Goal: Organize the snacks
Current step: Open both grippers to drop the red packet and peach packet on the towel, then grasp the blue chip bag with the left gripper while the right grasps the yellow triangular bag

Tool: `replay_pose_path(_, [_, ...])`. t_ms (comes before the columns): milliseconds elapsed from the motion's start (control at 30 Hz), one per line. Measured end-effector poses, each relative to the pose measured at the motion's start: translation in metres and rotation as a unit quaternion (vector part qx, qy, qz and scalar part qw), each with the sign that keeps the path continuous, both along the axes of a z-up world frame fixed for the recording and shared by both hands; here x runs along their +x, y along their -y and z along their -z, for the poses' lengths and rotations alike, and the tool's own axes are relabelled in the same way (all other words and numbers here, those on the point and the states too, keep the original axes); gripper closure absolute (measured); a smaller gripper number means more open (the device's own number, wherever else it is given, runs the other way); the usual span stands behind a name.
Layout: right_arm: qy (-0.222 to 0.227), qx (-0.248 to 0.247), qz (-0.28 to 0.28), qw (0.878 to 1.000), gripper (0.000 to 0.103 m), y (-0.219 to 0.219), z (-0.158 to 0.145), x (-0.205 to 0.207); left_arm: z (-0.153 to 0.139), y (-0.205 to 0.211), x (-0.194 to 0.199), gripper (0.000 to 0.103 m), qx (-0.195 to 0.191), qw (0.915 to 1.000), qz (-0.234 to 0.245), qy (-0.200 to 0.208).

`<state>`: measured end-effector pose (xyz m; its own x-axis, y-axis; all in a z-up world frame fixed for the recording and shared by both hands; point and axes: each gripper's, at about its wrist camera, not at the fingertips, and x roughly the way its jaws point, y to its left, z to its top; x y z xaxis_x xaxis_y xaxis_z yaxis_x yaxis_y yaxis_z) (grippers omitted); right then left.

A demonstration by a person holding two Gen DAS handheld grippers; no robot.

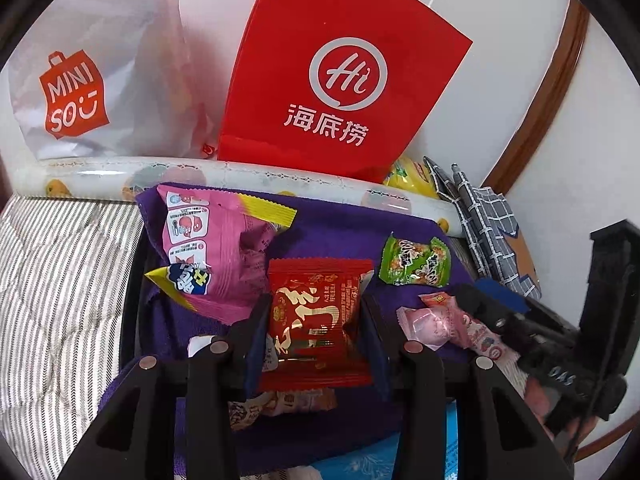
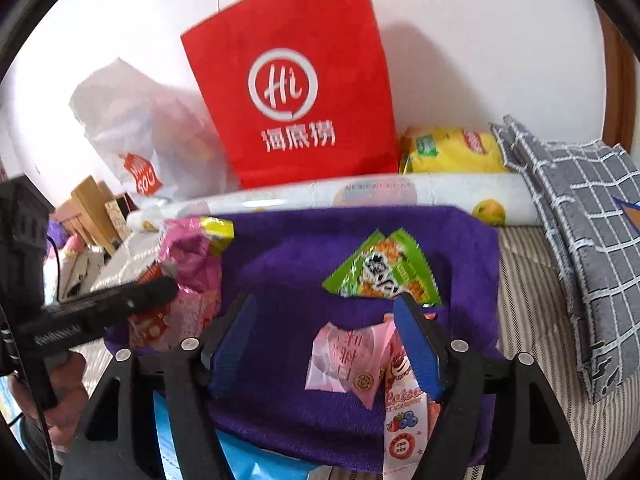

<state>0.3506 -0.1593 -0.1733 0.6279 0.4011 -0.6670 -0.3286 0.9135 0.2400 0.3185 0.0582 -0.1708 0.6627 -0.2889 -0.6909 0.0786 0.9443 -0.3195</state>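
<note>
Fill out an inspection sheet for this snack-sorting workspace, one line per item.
Surface: purple towel spread over a striped bed cover.
Job's things: red packet, green packet, pink pouch, pale pink packets on the towel.
Clutter: patterned roll, yellow bag, checked grey cloth.
Grippers: left claw shut on the red packet; right claw open over the pale pink packets, gripping nothing.
Cables: thin dark cable beside the left claw's body.
Surroundings: red paper bag and white plastic bag against a white wall.
</note>
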Motion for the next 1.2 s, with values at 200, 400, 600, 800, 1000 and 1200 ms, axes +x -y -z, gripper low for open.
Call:
replay_pose_path(200, [0.003,0.005,0.021,1.000,0.031,0.006,-0.002,0.002,0.003,0.001,0.003,0.051,0.011,0.9999,0.004,-0.005])
replay_pose_path(400, [0.002,0.011,0.027,1.000,0.031,0.007,-0.001,0.001,0.003,0.002,0.003,0.043,0.016,0.9999,0.003,-0.005])
replay_pose_path(600, [0.030,0.008,0.017,0.999,0.031,0.003,-0.010,-0.010,-0.003,-0.002,0.000,0.037,0.037,0.9993,-0.011,0.002])
replay_pose_path(800, [0.059,0.000,0.018,0.998,0.031,-0.002,-0.027,-0.021,-0.009,-0.011,0.000,0.033,0.024,0.9996,-0.015,-0.001])
replay_pose_path(1000, [0.066,-0.012,0.047,0.997,0.031,0.005,-0.048,-0.041,-0.012,-0.015,-0.003,0.032,0.016,0.9996,-0.022,-0.003])
replay_pose_path(1200, [0.025,-0.021,0.052,0.998,0.033,0.008,-0.063,-0.083,-0.036,-0.017,-0.018,0.032,0.043,0.9983,-0.034,0.016])
